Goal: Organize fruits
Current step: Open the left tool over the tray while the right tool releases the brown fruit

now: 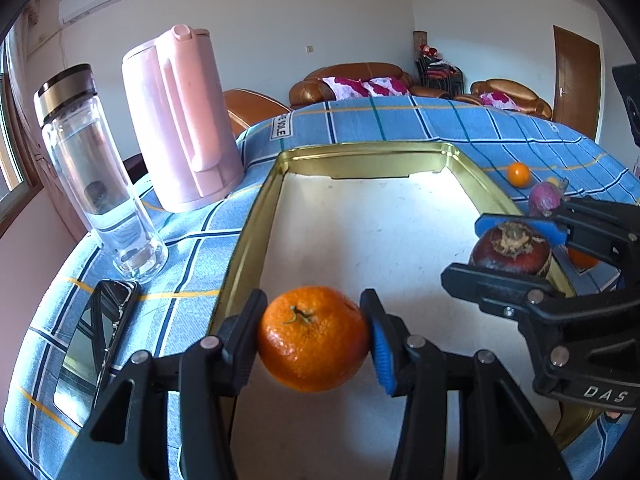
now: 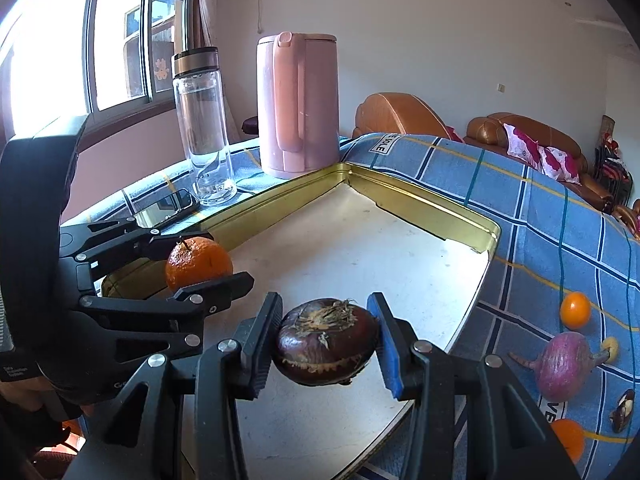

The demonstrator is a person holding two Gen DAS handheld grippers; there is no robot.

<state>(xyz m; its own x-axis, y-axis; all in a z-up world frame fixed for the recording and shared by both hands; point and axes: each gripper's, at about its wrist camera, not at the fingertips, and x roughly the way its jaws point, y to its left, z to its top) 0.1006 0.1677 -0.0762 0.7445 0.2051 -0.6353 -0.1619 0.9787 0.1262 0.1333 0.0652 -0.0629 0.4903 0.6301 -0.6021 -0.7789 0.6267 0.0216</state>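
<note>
Small fruits on the cloth [image 2: 520, 216] right of the right gripper [image 2: 326, 340] are partly cut off. Kettle [image 1: 180, 120], bottle [image 1: 96, 172] and phone [image 1: 96, 340] stand beyond-left of the left gripper [image 1: 314, 338]. Tray [image 1: 256, 216] bare below both. Left jaws clamp a tangerine [image 1: 312, 340]; right jaws clamp a water chestnut [image 2: 326, 340].

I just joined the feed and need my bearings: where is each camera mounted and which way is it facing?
Left wrist: on the left hand-held gripper, looking down over the tangerine it clamps toward the gold tray; the right hand-held gripper shows at right.
Right wrist: on the right hand-held gripper, clamping a water chestnut; the left one shows at left.
Shared: tray, both fruits, pink kettle, glass bottle.
</note>
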